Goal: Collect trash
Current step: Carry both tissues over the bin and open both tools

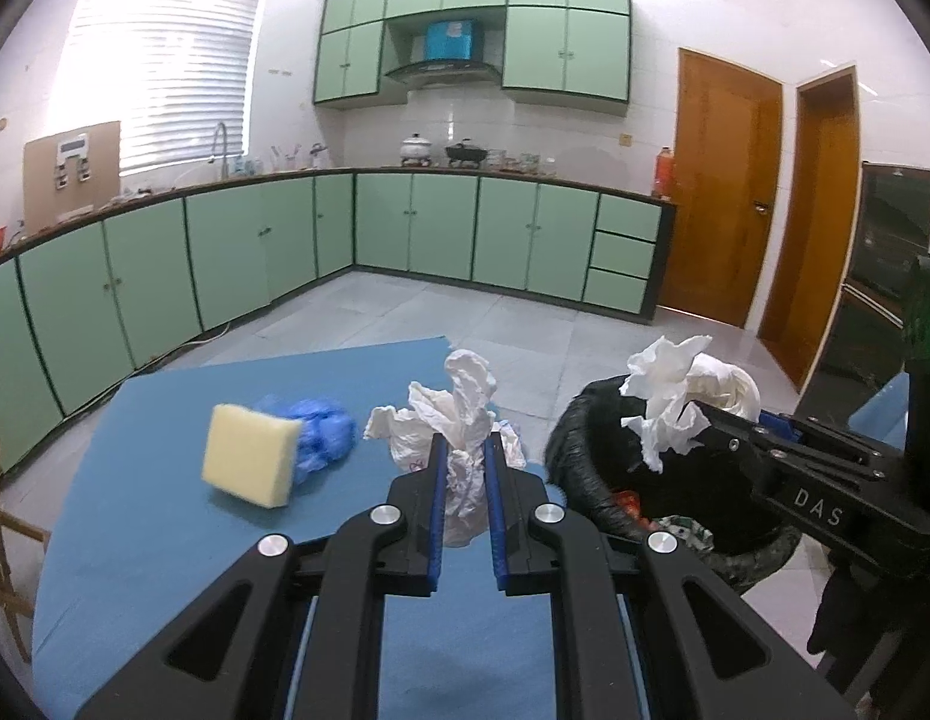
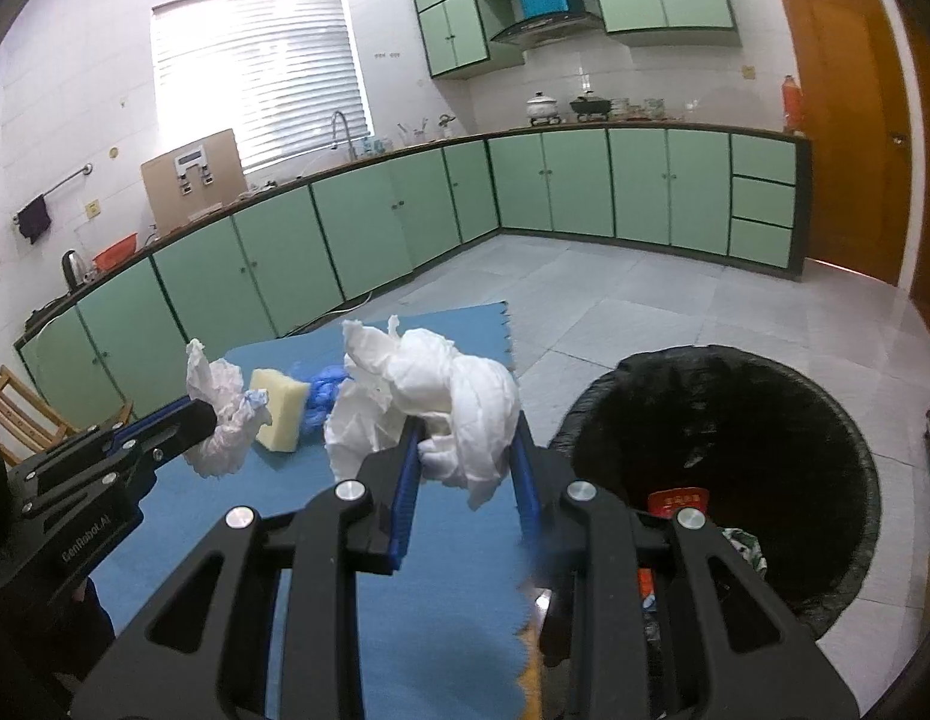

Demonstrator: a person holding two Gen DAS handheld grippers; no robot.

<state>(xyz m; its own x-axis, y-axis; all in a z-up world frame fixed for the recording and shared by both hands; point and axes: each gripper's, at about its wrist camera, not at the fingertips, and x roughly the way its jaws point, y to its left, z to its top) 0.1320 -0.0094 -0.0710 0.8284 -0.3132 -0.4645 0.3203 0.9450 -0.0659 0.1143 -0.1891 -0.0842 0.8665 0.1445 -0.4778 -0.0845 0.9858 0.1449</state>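
Jaws of both grippers clench crumpled tissue above blue mat (image 1: 165,516) near bin (image 2: 723,480), green kitchen cabinets (image 1: 225,258) behind

The right tongs (image 1: 663,420) carry white letters "DAS" on their black body; the left tongs (image 2: 210,420) read "GenRobot.AI".

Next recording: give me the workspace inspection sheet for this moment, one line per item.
Surface: blue mat, mostly bare.
Job's things: crumpled white tissue in the left tool; bigger white paper wad in the right tool; black-lined trash bin beside the mat, some trash already inside.
Clutter: yellow sponge, blue plastic wad, white plastic bag on the mat.
Grippers: both tools shut on their paper.
Cables: one along the floor by the cabinets.
Surroundings: green kitchen cabinets, wooden doors.
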